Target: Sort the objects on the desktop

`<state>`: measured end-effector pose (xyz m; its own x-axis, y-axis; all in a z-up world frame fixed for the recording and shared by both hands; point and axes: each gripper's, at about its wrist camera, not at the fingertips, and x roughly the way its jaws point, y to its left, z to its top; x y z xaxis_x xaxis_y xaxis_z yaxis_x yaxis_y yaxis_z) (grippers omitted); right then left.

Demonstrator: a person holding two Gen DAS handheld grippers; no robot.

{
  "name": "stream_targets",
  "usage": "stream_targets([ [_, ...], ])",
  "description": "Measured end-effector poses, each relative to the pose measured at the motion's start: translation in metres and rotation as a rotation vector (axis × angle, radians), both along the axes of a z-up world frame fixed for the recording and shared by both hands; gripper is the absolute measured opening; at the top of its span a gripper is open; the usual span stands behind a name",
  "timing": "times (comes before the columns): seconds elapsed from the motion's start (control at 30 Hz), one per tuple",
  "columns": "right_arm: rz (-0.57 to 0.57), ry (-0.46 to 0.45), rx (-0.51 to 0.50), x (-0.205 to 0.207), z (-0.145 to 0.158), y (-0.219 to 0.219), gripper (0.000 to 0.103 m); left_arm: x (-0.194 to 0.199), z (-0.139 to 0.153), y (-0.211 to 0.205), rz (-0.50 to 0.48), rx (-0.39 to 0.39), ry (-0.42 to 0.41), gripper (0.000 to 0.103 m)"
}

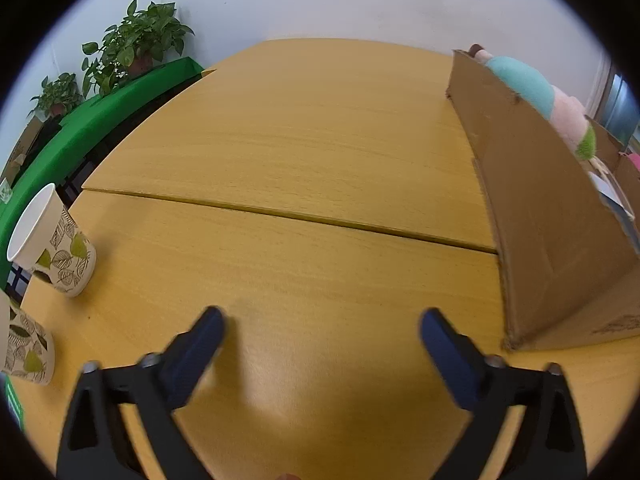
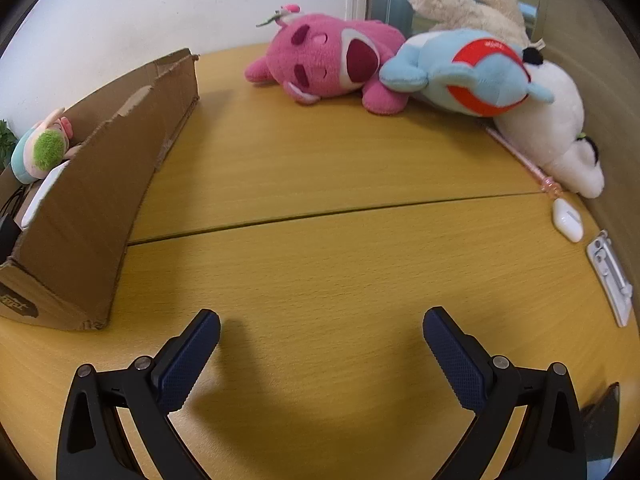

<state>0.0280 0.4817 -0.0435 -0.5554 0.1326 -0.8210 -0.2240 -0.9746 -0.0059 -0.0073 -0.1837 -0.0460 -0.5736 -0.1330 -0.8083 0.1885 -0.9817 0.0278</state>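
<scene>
The left tool (image 1: 322, 326) hovers low over bare table (image 1: 304, 152) with its jaws wide apart and nothing between them; the right tool (image 2: 322, 326) is likewise spread and empty. In the left view, two leaf-printed paper cups (image 1: 56, 248) stand at the left edge of the frame, well apart from the tool; a cardboard box (image 1: 540, 208) fills the right side, with a pastel plush toy (image 1: 536, 92) showing above its rim, presumably already stored. In the right view, the same box sits at left; a pink plush (image 2: 328, 60), a blue plush (image 2: 472, 72) and a white plush (image 2: 560, 136) lie piled at upper right against the partition; a white earbud case (image 2: 567, 220) and a small white device (image 2: 610, 276) rest at the right edge. Both tools appear staged open for the next pick; the loose plush toys probably belong in the box.
</scene>
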Motion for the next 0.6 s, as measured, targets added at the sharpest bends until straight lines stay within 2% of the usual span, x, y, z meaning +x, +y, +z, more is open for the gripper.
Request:
stream_targets([
  [0.07,-0.008,0.01,-0.025,0.001,0.001,0.007,0.103,-0.004,0.0,-0.008,0.005,0.025,0.01,0.103],
  [0.3,0.02,0.027,-0.012,-0.004,0.001,0.013,0.103,-0.018,0.004,-0.01,-0.067,0.024,0.004,0.103],
  [0.6,0.045,0.026,-0.014,-0.014,0.0,0.016,0.103,-0.021,0.004,-0.01,-0.069,0.023,0.006,0.103],
])
